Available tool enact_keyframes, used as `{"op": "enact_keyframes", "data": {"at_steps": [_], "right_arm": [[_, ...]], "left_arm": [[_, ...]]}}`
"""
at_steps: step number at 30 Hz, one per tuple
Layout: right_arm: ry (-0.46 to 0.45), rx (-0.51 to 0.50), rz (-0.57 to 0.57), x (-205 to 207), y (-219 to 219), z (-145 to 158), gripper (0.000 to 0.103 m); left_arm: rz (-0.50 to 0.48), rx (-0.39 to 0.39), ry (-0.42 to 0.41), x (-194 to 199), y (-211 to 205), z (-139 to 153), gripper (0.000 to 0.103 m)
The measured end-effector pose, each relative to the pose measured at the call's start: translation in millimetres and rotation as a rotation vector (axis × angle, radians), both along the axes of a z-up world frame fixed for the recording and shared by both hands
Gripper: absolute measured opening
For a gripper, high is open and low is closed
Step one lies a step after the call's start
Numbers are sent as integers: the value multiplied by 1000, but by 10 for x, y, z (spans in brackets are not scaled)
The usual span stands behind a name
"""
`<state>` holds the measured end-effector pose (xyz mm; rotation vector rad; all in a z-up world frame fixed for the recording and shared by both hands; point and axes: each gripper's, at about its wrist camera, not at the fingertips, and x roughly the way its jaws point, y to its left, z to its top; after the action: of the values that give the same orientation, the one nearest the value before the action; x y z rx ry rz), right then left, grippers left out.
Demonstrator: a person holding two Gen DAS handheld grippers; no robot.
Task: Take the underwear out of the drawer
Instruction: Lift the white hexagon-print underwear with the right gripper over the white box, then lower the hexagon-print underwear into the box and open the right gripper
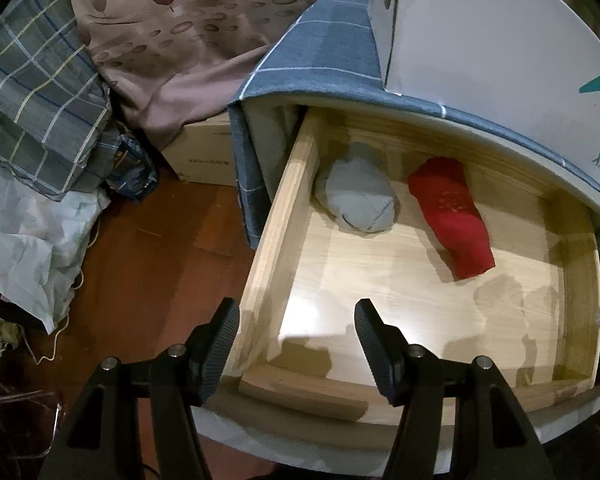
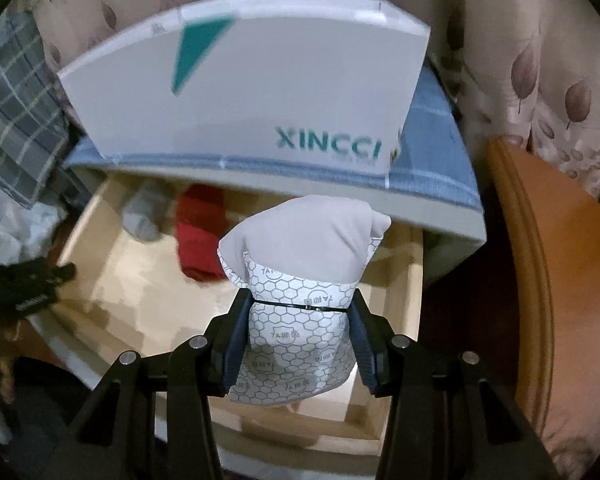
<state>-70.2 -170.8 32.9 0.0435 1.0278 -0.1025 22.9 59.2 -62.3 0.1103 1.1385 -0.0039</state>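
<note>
Right gripper (image 2: 300, 336), nearest the lens, closed on a folded piece of underwear (image 2: 300, 280), grey with a hexagon-printed lining; the garment stands upright between the pads, above the open wooden drawer (image 2: 414, 280). Left gripper (image 1: 298, 344), jaws wide and empty, poised over the drawer's near-left corner. A grey bundle (image 1: 358, 200) and a red bundle (image 1: 452, 216) remain at the drawer's back, the red one's long axis running front to back; the empty left gripper is judged nearer to both.

We see folded grey underwear (image 2: 300, 236) with a hexagon-print wrap held upright above the open wooden drawer (image 2: 100, 292), where grey (image 1: 360, 200) and red (image 1: 452, 216) rolls lie.
</note>
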Motion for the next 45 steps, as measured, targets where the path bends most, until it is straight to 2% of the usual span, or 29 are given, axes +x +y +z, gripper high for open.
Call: {"op": "enact_keyframes", "data": {"at_steps": [12,17,23,27,34,38,45], "right_arm": [[-151,10,29,124,66,890,43],[-218,13,13,379,-31,1326,43],[-232,10,1,784,-99,1593,43],[-203,19,-16,1093,-122,1536,43],[-107,8,-36,1549,-106,1180,43],[-64,4,-44,1698,-89,982,44],[-6,12,-59,1826,-125,708,44]], "left_arm": [[20,-13,-15,-28,56,34,61],[31,-25,-26,-55,96,68,61],[44,-36,-31,-53,145,106,61],[50,-44,-37,-61,171,124,61],[79,-88,-28,-56,266,130,61],[98,-118,-32,-66,311,144,61],[97,-124,-30,-75,315,145,61]]}}
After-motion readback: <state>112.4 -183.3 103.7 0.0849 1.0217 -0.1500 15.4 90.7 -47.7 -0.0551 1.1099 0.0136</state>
